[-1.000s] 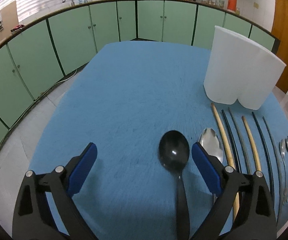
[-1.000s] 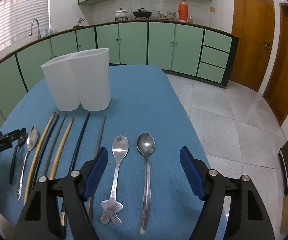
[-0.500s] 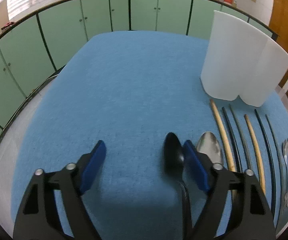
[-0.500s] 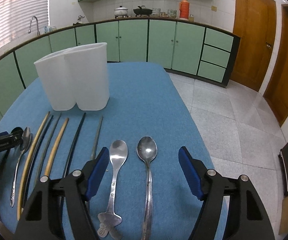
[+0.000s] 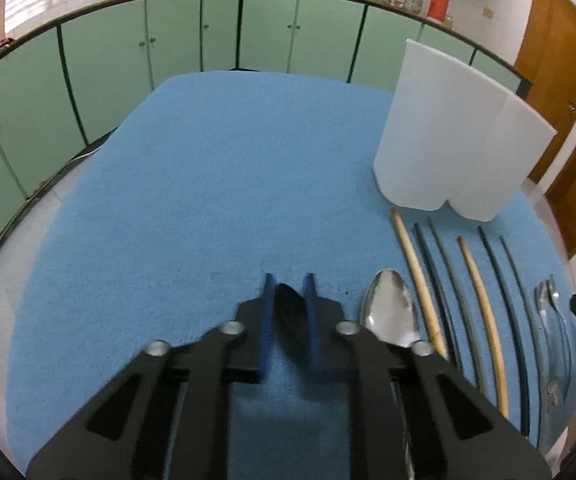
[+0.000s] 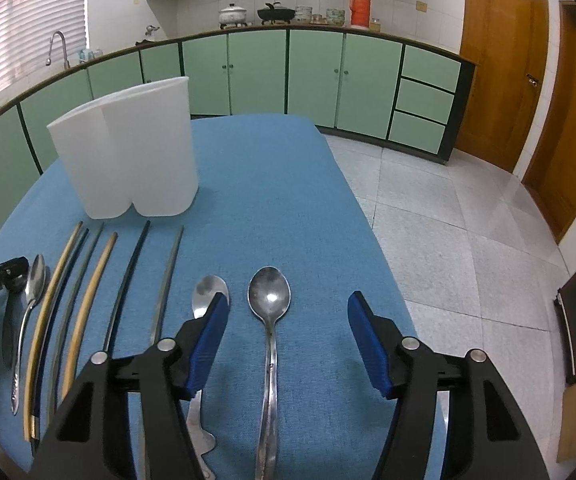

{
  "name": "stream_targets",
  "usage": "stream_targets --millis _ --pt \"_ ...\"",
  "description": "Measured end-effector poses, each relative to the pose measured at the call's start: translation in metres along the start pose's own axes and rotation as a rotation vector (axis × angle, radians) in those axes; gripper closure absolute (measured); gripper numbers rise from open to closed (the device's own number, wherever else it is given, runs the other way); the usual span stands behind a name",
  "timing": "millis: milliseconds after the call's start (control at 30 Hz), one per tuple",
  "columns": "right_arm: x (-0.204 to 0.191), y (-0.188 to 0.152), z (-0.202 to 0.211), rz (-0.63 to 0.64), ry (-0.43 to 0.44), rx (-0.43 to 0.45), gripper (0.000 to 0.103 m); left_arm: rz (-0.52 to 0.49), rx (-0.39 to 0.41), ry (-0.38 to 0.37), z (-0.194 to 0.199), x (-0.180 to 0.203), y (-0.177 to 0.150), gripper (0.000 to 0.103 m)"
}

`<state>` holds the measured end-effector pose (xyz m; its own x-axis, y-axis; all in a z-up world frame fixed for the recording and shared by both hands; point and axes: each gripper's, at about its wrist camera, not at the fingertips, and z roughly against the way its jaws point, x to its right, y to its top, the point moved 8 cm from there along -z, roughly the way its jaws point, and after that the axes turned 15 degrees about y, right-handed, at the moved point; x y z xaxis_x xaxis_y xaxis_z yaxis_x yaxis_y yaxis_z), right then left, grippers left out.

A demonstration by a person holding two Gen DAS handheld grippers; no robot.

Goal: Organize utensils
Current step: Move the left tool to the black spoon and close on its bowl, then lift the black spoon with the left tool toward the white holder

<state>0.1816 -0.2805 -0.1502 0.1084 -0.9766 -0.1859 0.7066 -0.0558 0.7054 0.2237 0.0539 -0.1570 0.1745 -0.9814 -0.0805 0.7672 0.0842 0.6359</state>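
On the blue cloth-covered table [image 5: 208, 184], near its front edge, the left gripper [image 5: 288, 284] is clenched on the bowl of a black plastic spoon [image 5: 289, 307], turned on its edge between the blue pads. The long axis of this spoon runs from the front edge toward the far edge, bowl pointing away; only the right wrist view shows its handle [image 6: 8, 332]. Just to the right lies a shiny steel spoon [image 5: 389, 314], then six long chopsticks, tan and dark [image 5: 479, 304], all parallel, pointing at the white plastic two-compartment utensil holder [image 5: 451, 136]. The right gripper [image 6: 288, 308] is released, its fingers wide on both sides of a steel spoon with oval bowl [image 6: 269, 296]; a second steel spoon with a shaped handle end [image 6: 208, 292] lies partly under the left finger.
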Motion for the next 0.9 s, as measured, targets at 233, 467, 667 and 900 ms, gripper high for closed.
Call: stream_targets --millis 233,467,667,900 --pt "0.000 0.000 0.002 -0.002 0.005 0.004 0.042 -0.016 0.021 -0.040 0.005 0.005 -0.003 0.095" --pt "0.001 -0.001 0.004 -0.004 -0.004 0.003 0.045 -0.066 0.057 -0.070 0.022 0.014 -0.008 0.096" --pt "0.011 -0.005 -0.015 -0.042 0.022 -0.056 0.063 -0.075 0.077 -0.078 0.027 0.015 -0.007 0.096" --pt "0.001 -0.002 -0.035 -0.036 0.067 -0.083 0.063 -0.083 0.099 -0.070 0.032 0.017 -0.005 0.096"
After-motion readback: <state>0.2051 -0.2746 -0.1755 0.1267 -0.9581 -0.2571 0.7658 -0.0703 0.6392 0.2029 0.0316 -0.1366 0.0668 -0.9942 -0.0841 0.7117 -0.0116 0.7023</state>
